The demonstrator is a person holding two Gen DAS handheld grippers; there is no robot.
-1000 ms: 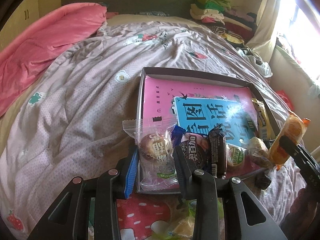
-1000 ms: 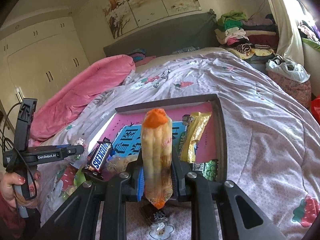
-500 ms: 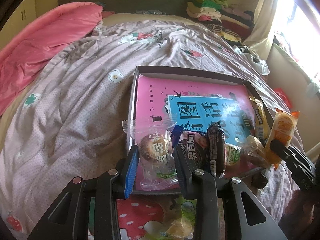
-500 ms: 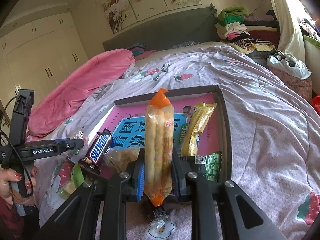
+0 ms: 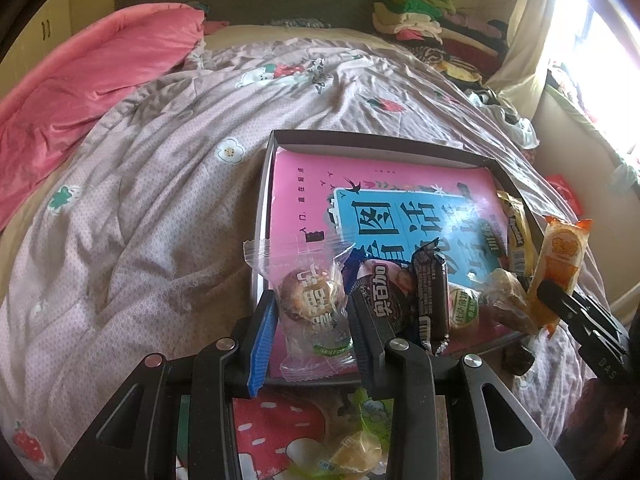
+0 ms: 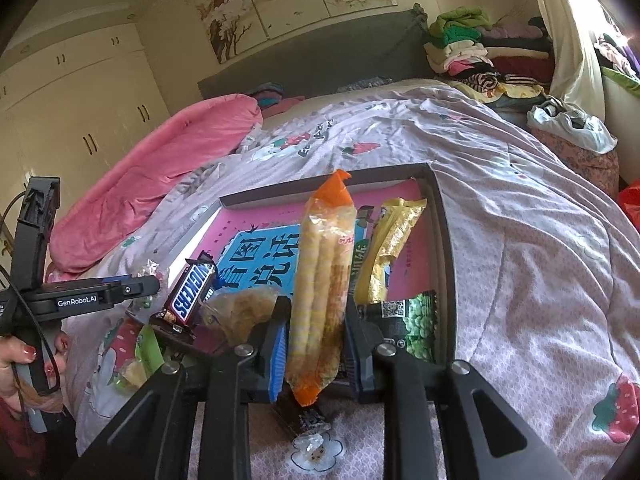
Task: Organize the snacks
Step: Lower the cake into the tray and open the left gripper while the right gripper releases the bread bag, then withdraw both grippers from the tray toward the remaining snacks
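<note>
The left gripper [image 5: 310,316] has its fingers clamped on a clear-wrapped round pastry [image 5: 310,304], held just over the near left corner of the shallow dark tray [image 5: 264,208] that sits on the bed [image 5: 140,200]. The pastry's wrapper runs lengthways away from the camera, its crimped clear end pointing toward the headboard; its lower end is tucked between the fingers and hard to make out.

Over on the other side, the right gripper [image 6: 316,336] pinches a long orange-ended wafer-roll pack [image 6: 322,280] near its lower end. The pack stands nearly upright, long axis pointing up and away, orange tip toward the tray's far edge, above the tray's near edge. Its bottom tip pokes out below the fingers and covers part of a dark wrapped snack [image 6: 304,420] on the quilt, whose label cannot be read.

Inside the tray, a pink and blue book cover [image 5: 380,208] fills the floor. Along the near edge a Snickers bar [image 6: 192,292] is propped up on end, tilted, and a crinkled clear pack [image 6: 240,308] next to it is partly hidden behind the right gripper's left finger. A yellow wrapped bar [image 6: 388,248] lies lengthways along the right edge, and a green pea packet [image 6: 412,320] sits in the near right corner, half covered by the right finger.

At the far left of the right wrist view, a hand [image 6: 16,360] grips the left gripper's handle, cut off by the frame. Below the left gripper, loose sweets [image 5: 356,452] on a strawberry-print patch are blurred.
</note>
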